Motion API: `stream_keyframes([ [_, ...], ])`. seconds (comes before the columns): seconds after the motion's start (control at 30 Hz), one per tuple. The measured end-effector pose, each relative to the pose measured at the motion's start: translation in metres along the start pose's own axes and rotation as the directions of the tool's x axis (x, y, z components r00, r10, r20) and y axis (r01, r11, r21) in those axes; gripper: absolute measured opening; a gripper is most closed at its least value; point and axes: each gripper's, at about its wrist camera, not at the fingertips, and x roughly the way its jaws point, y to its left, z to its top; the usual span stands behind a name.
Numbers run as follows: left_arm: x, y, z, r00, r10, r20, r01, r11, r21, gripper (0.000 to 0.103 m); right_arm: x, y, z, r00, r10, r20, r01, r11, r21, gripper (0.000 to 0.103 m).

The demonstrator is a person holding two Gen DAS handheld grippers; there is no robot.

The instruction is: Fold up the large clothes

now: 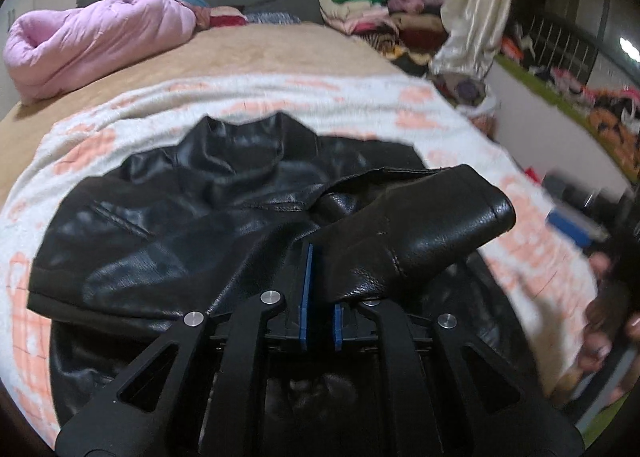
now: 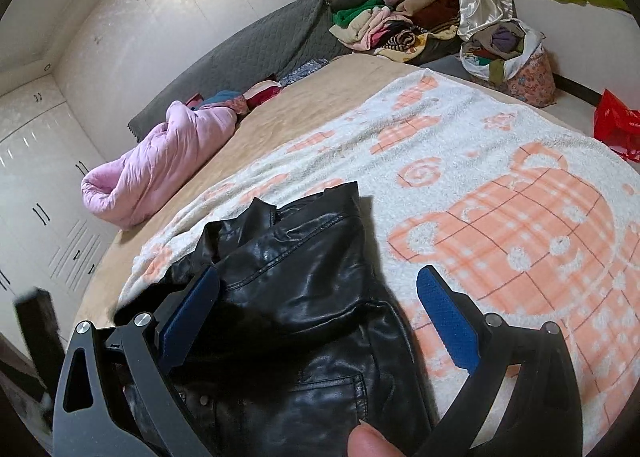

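Note:
A black leather jacket lies on a white blanket with orange bear prints on the bed. My left gripper is shut on the jacket's sleeve and holds it lifted over the jacket body, cuff pointing right. In the right wrist view the jacket lies under my right gripper, which is open with its blue pads wide apart above the leather. A fingertip shows at the bottom edge.
A rolled pink quilt lies at the far left of the bed. A pile of clothes and a bag of clothes sit beyond the bed's far end. A red bag is at the right. White cupboards stand left.

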Motion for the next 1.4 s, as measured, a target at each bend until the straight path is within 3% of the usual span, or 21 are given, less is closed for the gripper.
stream_keyframes([
  [0.1,0.013,-0.009,-0.013,0.999,0.014,-0.044,-0.012,0.999,0.041,0.010,0.002,-0.001,-0.001,1.000,0.008,-0.012,-0.008,1.000,0.006,0.099],
  [0.17,0.021,-0.012,-0.022,0.997,0.041,-0.071,-0.035,0.996,0.078,0.054,0.006,-0.003,-0.002,0.999,0.028,-0.032,-0.028,1.000,0.010,0.099],
  [0.3,0.025,-0.017,-0.033,0.993,0.061,-0.104,-0.048,0.991,0.124,0.060,0.020,0.000,-0.008,0.990,0.095,-0.108,-0.092,0.995,0.026,0.099],
  [0.37,0.022,-0.021,-0.038,0.991,0.055,-0.120,-0.037,0.989,0.144,0.079,0.031,0.000,-0.013,0.971,0.171,-0.164,-0.162,0.984,0.068,0.099],
  [0.43,0.016,-0.021,-0.044,0.991,0.016,-0.135,0.003,0.990,0.138,0.085,0.039,0.003,-0.019,0.952,0.231,-0.201,-0.212,0.971,0.111,0.098],
  [0.5,0.009,-0.020,-0.048,0.991,-0.005,-0.134,0.022,0.991,0.129,0.085,0.050,0.007,-0.026,0.928,0.277,-0.250,-0.247,0.958,0.147,0.095],
  [0.53,0.004,-0.018,-0.050,0.991,-0.012,-0.133,0.028,0.992,0.124,0.085,0.057,0.010,-0.031,0.917,0.288,-0.276,-0.253,0.955,0.157,0.087],
  [0.6,-0.004,-0.012,-0.053,0.991,-0.037,-0.130,0.051,0.993,0.108,0.086,0.067,0.015,-0.038,0.901,0.293,-0.319,-0.250,0.953,0.169,0.081],
  [0.77,-0.038,0.020,-0.052,0.998,-0.024,-0.058,0.026,0.999,0.041,0.089,0.080,0.027,-0.051,0.891,0.282,-0.357,-0.233,0.957,0.175,0.076],
  [0.87,-0.057,0.054,-0.047,1.000,0.024,-0.009,-0.024,0.999,-0.027,0.090,0.086,0.036,-0.057,0.901,0.225,-0.370,-0.191,0.973,0.127,0.063],
  [1.03,-0.080,0.115,-0.038,0.992,0.119,0.040,-0.110,0.979,-0.173,0.091,0.088,0.054,-0.067,0.913,0.181,-0.365,-0.184,0.983,0.027,0.017],
  [1.17,-0.094,0.154,-0.033,0.983,0.177,0.045,-0.159,0.950,-0.269,0.091,0.076,0.083,-0.052,0.943,0.166,-0.290,-0.209,0.970,-0.124,0.008],
  [1.3,-0.106,0.171,-0.030,0.978,0.199,0.066,-0.168,0.930,-0.326,0.091,0.055,0.125,-0.019,0.971,0.148,-0.190,-0.213,0.896,-0.389,0.006],
  [1.4,-0.110,0.174,-0.023,0.975,0.209,0.074,-0.172,0.923,-0.345,0.091,0.042,0.138,0.010,0.975,0.176,-0.134,-0.220,0.843,-0.490,0.005],
])
